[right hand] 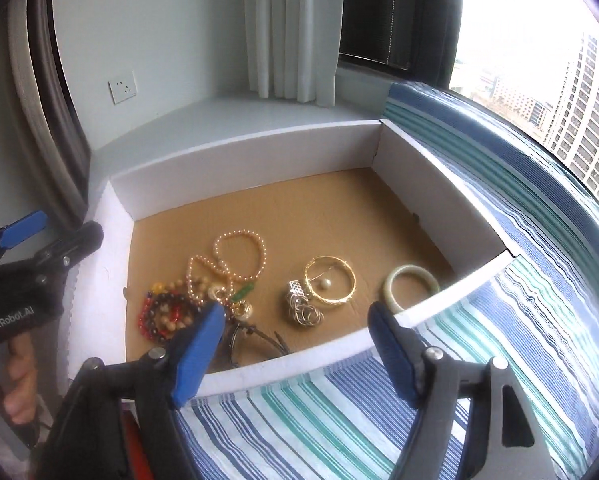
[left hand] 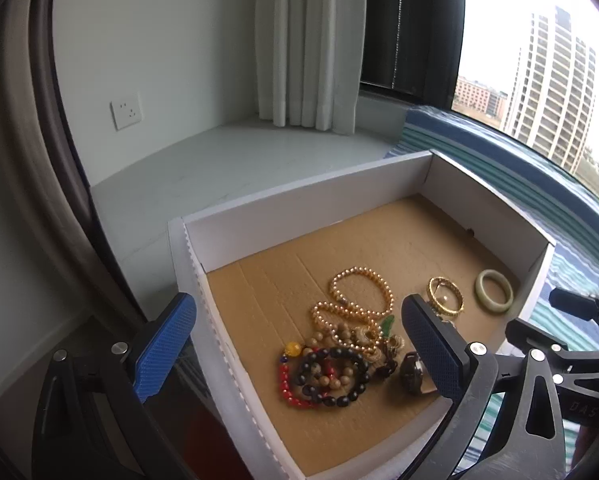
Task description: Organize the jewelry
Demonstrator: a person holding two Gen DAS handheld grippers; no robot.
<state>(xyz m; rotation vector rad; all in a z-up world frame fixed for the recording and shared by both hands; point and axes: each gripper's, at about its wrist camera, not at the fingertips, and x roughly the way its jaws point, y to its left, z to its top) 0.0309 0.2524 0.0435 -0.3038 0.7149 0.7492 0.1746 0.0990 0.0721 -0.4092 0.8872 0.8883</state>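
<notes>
Striped blue-green cloth under a white box w/ brown floor. White wall, curtain, window w/ tall buildings far right. Jewelry inside box: pearl necklace and bead bracelets piled near left, gold bangle mid, green bangle right. Left tongs wide open, above the bead pile, holding nothing. Right tongs open too, over near box edge, touching nothing.

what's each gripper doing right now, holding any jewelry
left gripper: open, blue pads apart, holding nothing
right gripper: open, holding nothing
</notes>
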